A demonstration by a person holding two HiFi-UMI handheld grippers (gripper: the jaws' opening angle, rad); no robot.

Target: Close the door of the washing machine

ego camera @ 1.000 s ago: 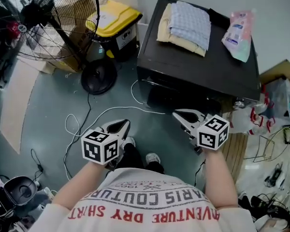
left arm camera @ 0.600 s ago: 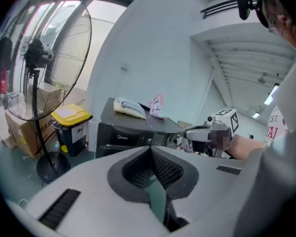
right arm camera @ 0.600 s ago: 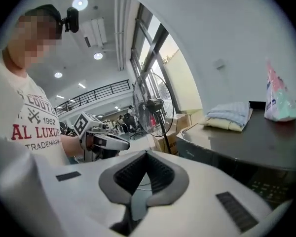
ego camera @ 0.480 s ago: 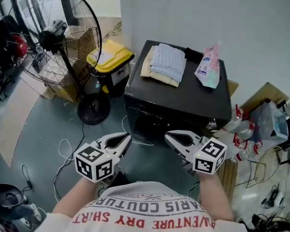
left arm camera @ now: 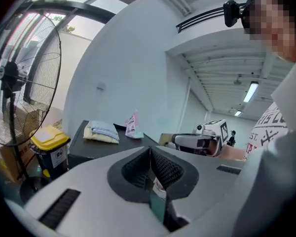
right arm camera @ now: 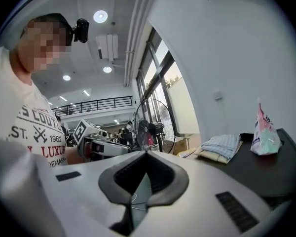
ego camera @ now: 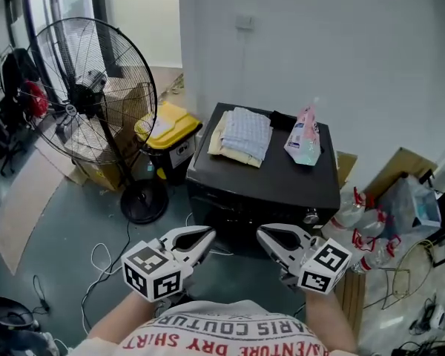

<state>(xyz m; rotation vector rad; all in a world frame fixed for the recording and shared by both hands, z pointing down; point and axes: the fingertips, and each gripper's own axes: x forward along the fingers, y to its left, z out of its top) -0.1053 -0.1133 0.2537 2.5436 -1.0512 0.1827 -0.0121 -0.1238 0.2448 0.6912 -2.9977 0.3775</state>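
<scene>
Black washing machine (ego camera: 282, 188) stands against the wall, its front just beyond both grippers. The door looks flush, though it's dark down there. Left gripper (ego camera: 210, 235) and right gripper (ego camera: 261, 232) hover side by side before it, jaws pressed together, nothing pinched.

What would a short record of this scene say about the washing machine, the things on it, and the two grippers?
machine: black washing machine, against the wall
on top: folded cloths, pink pouch
beside it: yellow-lidded bin, standing fan
left gripper: jaws together, empty, not touching the machine
right gripper: jaws together, empty, not touching the machine
door: state unclear from here
</scene>
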